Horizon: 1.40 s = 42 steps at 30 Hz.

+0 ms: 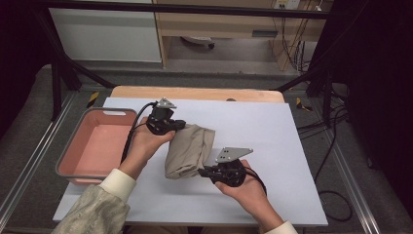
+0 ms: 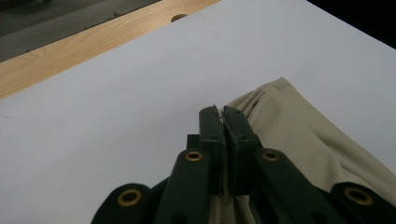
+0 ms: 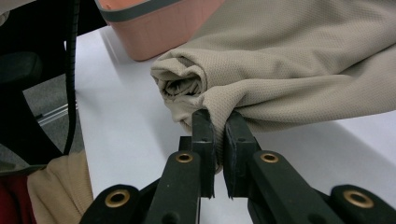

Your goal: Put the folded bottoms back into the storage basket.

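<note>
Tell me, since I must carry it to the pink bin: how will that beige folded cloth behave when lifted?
Probably floppy: the beige cloth shows soft folds and a rolled end in the right gripper view. It likely sags between the left tool and the right tool, both shut on its edges. Its knit texture suggests it is light and unlikely to slip.

Left gripper (image 1: 181,125) jaws pinched together; right gripper (image 1: 202,171) jaws likewise, hands low.

I can't see the beige cloth's (image 3: 299,60) right side, cut by the frame edge; my left sleeve (image 1: 92,207) runs off the bottom.
</note>
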{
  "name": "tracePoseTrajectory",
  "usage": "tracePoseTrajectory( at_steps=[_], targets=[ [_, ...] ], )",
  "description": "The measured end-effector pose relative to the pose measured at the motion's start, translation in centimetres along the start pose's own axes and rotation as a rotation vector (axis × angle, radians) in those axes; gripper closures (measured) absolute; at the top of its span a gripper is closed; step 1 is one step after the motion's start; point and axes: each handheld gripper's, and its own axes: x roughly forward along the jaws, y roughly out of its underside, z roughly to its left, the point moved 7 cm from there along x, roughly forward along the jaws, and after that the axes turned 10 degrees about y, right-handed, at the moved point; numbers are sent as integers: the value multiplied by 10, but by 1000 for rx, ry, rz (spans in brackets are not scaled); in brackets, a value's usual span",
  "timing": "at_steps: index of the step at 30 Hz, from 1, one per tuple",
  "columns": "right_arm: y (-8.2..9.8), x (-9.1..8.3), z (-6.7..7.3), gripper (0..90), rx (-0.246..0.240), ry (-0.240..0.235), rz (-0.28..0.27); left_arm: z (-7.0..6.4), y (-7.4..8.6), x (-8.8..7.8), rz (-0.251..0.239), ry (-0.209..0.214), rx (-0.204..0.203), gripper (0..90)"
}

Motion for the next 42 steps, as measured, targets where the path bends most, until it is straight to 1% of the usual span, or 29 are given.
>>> tracePoseTrajectory(
  at_steps=[9,33,39,42],
  targets=[
    [-8,3,4,848,-10,-10,-1,2,-3,-7,-8,-4,0,876],
    [-18,9,10,848,-25,-28,-2,8,-3,-18,-22,-7,-12,876],
    [-21,11,12,848,-29,-34,-2,10,-3,-22,-21,-10,-8,876],
    [-23,12,13,848,-29,-36,-2,11,-3,-23,-22,-8,-15,876]
  ],
)
